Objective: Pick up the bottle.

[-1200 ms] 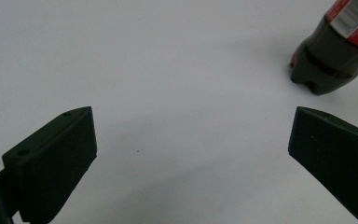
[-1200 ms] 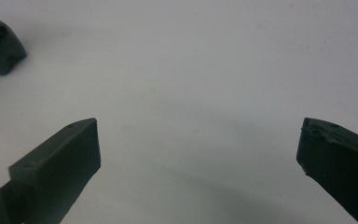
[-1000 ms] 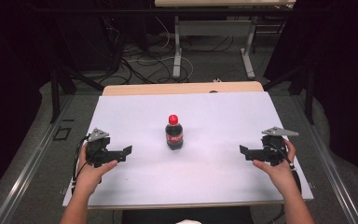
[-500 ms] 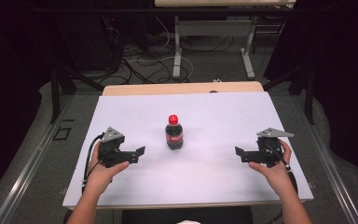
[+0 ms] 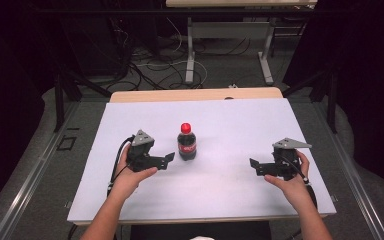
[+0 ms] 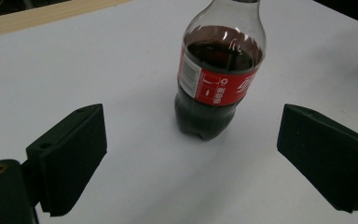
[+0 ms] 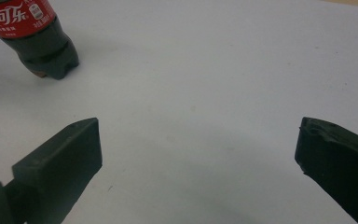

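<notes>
A small cola bottle (image 5: pixel 187 145) with a red cap and red label stands upright near the middle of the white table (image 5: pixel 240 120). My left gripper (image 5: pixel 169 159) lies just left of it and points at it, a short gap away. In the left gripper view the bottle (image 6: pixel 216 88) stands beyond the black pads (image 6: pixel 74 149). These jaws have just been closing, stand apart, and have nothing between them. My right gripper (image 5: pixel 253 165) rests open at the right, pointing left. In its view the bottle base (image 7: pixel 44 51) sits far off at the top left.
A wooden strip (image 5: pixel 195 94) runs along the table's far edge. Behind it are metal table legs (image 5: pixel 190 55) and loose cables (image 5: pixel 150 65) on the dark floor. White tabletop stretches between the bottle and the right gripper.
My left hand has slid to the right across the table, up close to the bottle. The right hand has shifted only slightly. The bottle has stayed put.
</notes>
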A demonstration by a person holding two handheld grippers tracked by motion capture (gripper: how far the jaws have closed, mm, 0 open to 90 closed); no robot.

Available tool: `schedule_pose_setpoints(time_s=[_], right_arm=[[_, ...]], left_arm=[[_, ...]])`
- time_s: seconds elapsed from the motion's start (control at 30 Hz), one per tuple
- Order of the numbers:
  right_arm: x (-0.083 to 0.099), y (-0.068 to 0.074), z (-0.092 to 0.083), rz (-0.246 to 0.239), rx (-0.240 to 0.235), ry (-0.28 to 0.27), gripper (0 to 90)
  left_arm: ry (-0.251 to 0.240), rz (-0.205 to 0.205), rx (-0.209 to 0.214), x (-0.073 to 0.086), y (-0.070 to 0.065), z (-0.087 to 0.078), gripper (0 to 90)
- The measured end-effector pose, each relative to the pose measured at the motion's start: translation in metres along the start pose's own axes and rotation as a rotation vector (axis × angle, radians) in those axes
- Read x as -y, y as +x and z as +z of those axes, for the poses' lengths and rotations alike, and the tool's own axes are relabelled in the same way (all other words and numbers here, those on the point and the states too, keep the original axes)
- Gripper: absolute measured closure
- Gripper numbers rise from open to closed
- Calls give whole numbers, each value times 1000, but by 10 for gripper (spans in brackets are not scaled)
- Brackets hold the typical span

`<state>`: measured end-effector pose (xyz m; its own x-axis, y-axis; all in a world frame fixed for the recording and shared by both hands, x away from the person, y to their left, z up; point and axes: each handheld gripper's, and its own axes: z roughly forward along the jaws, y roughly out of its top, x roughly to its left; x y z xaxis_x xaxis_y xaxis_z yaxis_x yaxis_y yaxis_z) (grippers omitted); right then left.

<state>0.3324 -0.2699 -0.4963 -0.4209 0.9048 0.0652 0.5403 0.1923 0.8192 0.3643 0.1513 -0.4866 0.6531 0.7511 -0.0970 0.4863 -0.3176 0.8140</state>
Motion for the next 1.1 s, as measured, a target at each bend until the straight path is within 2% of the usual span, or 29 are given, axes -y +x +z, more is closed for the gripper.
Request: schedule_pose_setpoints(time_s=[0.17, 0.23, 0.47, 0.6, 0.63, 0.73, 0.77, 1.1], right_arm=[[0, 0, -1, 3, -4, 9, 2], [0, 0, -1, 7, -4, 10, 3], [0, -1, -1, 2, -6, 4, 4], [0, -2, -1, 2, -9, -1, 4], [0, -2, -1, 3, -11, -1, 4], [0, -2, -1, 7, -15, -3, 5], [0, -2, -1, 11, -9, 1, 5], [1, -2, 0, 9, -7, 7, 7]], left_arm=[[-18, -6, 19, -10, -6, 16, 83], [-26, -7, 11, -11, -7, 20, 83], [-17, 8, 10, -20, -11, 38, 85], [-31, 9, 12, -22, -10, 47, 88], [-19, 16, 21, -22, -9, 48, 92], [-28, 11, 15, -22, -10, 53, 97], [-11, 11, 16, -22, -11, 56, 97], [-10, 20, 11, -23, -13, 69, 116]])
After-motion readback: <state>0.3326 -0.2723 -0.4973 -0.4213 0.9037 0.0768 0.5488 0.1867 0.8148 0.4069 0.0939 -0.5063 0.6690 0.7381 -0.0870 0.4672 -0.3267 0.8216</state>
